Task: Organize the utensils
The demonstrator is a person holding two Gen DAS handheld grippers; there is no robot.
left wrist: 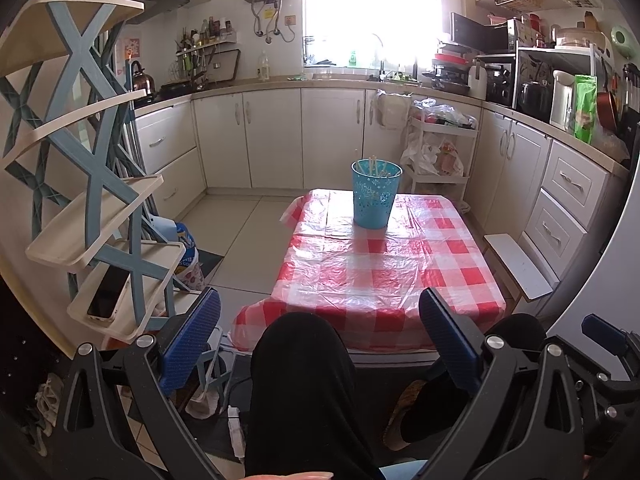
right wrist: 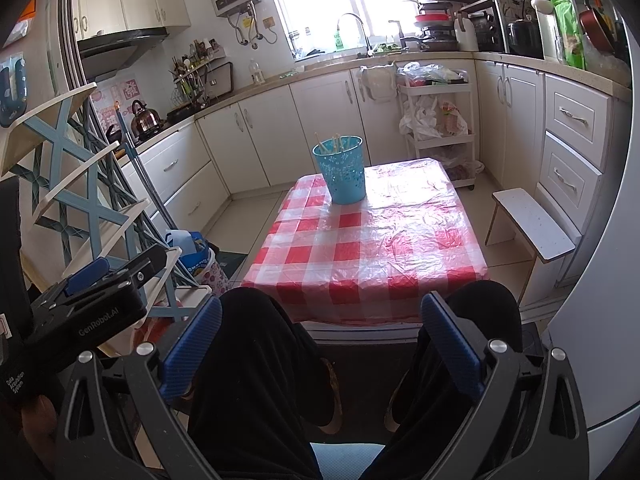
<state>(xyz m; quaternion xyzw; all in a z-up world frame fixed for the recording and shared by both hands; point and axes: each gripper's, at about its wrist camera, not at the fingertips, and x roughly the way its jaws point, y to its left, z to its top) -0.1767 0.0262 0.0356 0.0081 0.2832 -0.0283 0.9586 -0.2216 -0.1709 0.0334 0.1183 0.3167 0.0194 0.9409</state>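
A blue perforated cup stands at the far end of a small table with a red-and-white checked cloth; pale chopsticks stick up out of it. It also shows in the right wrist view with the chopsticks on the table. My left gripper is open and empty, held back over the person's knees, well short of the table. My right gripper is open and empty in the same low position. The left gripper's body shows in the right wrist view.
A blue-and-cream tiered rack stands at the left with a phone on a lower shelf. A white stool is right of the table. A white cart with bags stands behind it. Kitchen cabinets and counters ring the room.
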